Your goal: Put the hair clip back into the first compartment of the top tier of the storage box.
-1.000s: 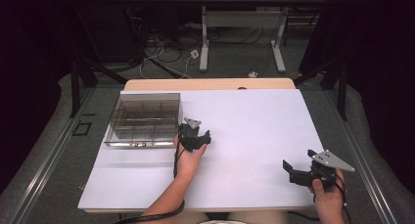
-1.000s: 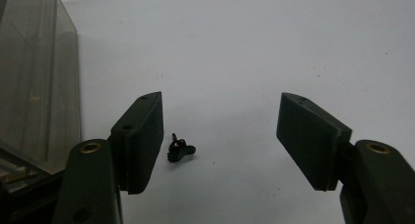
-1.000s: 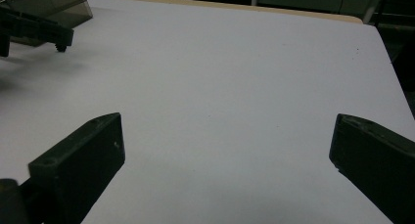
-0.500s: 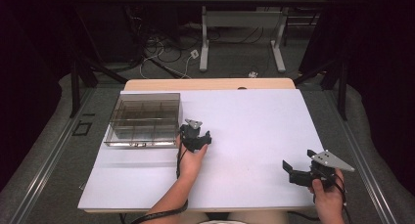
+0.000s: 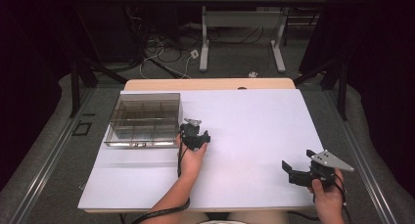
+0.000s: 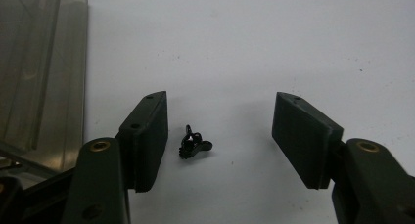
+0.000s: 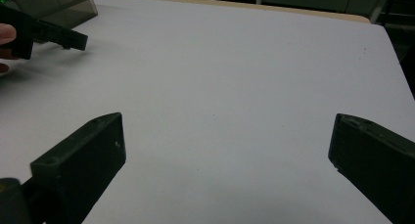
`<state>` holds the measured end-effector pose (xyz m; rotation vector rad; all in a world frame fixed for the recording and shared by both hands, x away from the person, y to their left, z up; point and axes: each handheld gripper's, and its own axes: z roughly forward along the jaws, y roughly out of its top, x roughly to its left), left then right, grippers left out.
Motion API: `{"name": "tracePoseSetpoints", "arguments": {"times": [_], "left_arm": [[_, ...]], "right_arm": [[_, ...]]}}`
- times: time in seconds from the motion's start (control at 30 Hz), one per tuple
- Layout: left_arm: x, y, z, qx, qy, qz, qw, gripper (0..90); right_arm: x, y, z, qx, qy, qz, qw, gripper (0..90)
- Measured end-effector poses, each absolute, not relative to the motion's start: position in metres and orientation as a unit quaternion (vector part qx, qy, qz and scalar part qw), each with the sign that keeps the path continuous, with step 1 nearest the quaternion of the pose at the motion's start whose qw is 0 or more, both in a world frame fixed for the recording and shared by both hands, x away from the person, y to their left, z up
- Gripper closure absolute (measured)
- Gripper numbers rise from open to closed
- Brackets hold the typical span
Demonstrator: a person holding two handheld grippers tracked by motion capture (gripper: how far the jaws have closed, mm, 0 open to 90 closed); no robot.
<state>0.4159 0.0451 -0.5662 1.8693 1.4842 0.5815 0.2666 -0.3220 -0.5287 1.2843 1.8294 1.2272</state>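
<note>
While barely shifted: left gripper (image 6: 220, 141) gapes over tiny black metal clip (image 6: 194, 143).
Right gripper (image 7: 225, 170): released, idle.
Meaning: pickup pending.

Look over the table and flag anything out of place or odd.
One thing stands out: a tiny black part lies loose on the white table, outside the smoky compartment box. It sits between the open jaws of the left gripper, nearer one jaw, untouched. The right gripper hangs open over bare table. Nothing looks spilled or damaged.
</note>
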Motion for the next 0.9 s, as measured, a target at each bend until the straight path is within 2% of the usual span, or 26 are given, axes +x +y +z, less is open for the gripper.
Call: {"name": "tracePoseSetpoints", "arguments": {"times": [0.57,0.9], "left_arm": [[0.4182,0.0449,-0.5656,0.719,0.574,0.229,0.317,50.4],[0.4177,0.0437,-0.5648,0.727,0.564,0.229,0.318,66.0]], "right_arm": [[0.2657,-0.3208,-0.5276,0.485,0.691,0.455,0.283,1.6],[0.2659,-0.3210,-0.5278,0.484,0.692,0.455,0.283,2.6]]}}
